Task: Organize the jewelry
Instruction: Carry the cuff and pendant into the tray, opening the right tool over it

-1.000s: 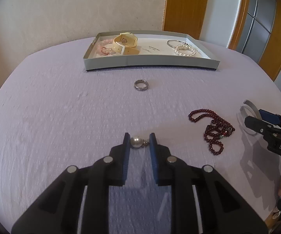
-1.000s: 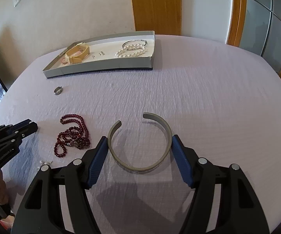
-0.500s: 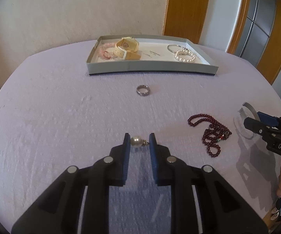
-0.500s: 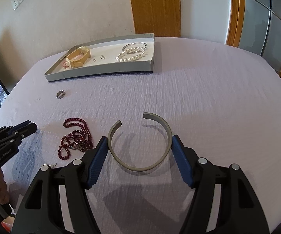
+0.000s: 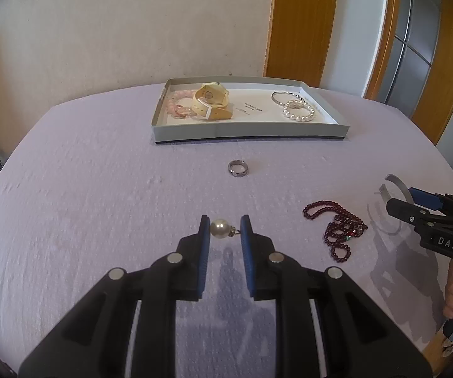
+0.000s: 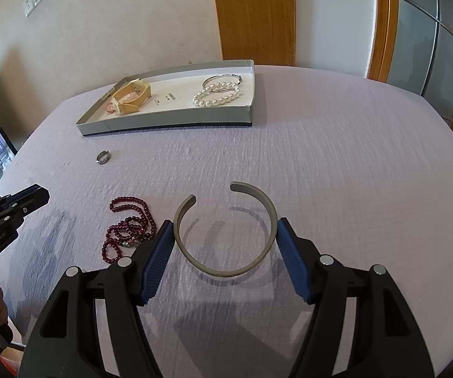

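Carrying two pieces toward the tray — both grips loaded

I find the left gripper (image 5: 225, 227) closed narrowly on a pearl earring (image 5: 220, 228), the pearl against the left pad and its small metal fitting toward the right pad, so its long axis runs across the jaws. The right gripper (image 6: 225, 238) stands wide, its blue pads bearing on the outer sides of an open grey cuff bangle (image 6: 224, 227); the cuff's gap faces forward, away from the camera. Both pieces cast shadows on the lilac tablecloth (image 5: 100, 189) below them, so I judge both held off it.

The relation that governs the next move: the grey tray (image 5: 248, 132) lies straight ahead of the left jaws and well apart, with a silver ring (image 5: 238, 168) between. From the right gripper it lies ahead and to the left. I judge the left hand to have the more direct line. A dark red bead necklace (image 5: 336, 226) lies on the cloth between the two grippers. The tray already holds a cream watch (image 5: 210, 102), pink beads (image 5: 179, 107), a pearl bracelet (image 5: 298, 111) and a thin bangle (image 5: 286, 97).

Against the frames a second ago, the grips are unchanged — but tray, ring and necklace sit lower and nearer in both views, so both hands have advanced.
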